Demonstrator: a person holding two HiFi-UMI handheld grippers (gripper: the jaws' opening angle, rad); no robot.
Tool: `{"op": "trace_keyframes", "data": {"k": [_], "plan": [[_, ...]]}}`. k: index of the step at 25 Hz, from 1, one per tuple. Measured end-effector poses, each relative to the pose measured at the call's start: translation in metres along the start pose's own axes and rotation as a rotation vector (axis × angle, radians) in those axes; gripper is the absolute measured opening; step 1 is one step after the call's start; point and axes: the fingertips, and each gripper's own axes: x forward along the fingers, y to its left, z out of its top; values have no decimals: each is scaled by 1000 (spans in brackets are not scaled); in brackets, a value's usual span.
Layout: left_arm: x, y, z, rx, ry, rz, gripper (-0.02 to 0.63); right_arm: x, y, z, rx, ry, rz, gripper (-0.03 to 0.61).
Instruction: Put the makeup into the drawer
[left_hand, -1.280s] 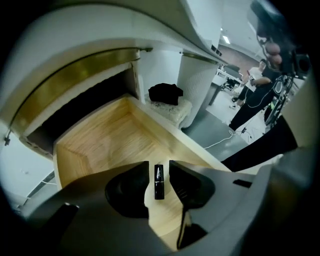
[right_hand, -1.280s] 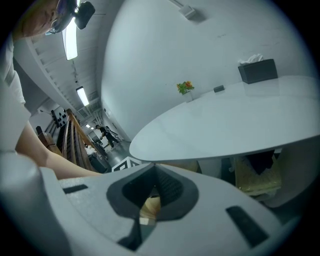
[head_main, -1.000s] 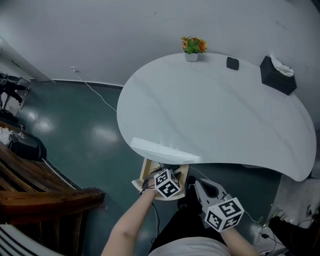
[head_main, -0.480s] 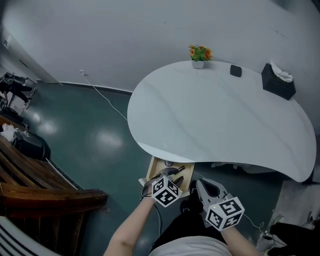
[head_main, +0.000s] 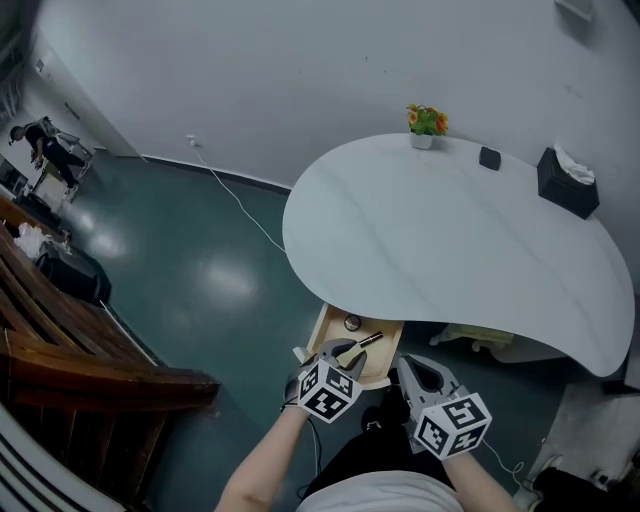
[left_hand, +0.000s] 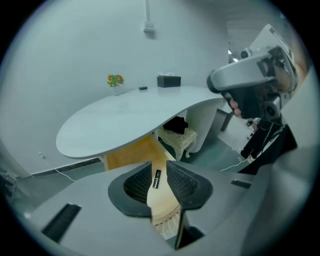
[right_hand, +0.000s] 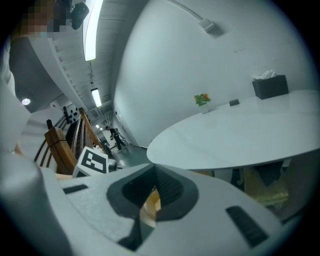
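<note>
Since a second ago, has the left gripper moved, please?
Yes: the left gripper has pulled up, away from the wooden drawer, leaving the lipstick inside; its empty jaws have just been closing.

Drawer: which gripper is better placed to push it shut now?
Likely left. The left gripper hangs over the front edge of the open drawer, jaws just closing on nothing, the lipstick lying inside below; the right gripper sits off to its side.

At lower centre the tabletop (head_main: 450, 240) hides the drawer's (head_main: 322, 332) back, and a round thing (head_main: 352, 322) inside is too small to identify.
</note>
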Motion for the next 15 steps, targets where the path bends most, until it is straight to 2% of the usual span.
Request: {"op": "trace_keyframes", "data": {"k": [8, 15], "plan": [[-48, 21, -12, -187, -103, 146, 55, -1, 17, 3, -38, -12, 25, 2], [-90, 41, -23, -301, -177, 270, 34, -1, 31, 3, -68, -17, 48, 2]]}}
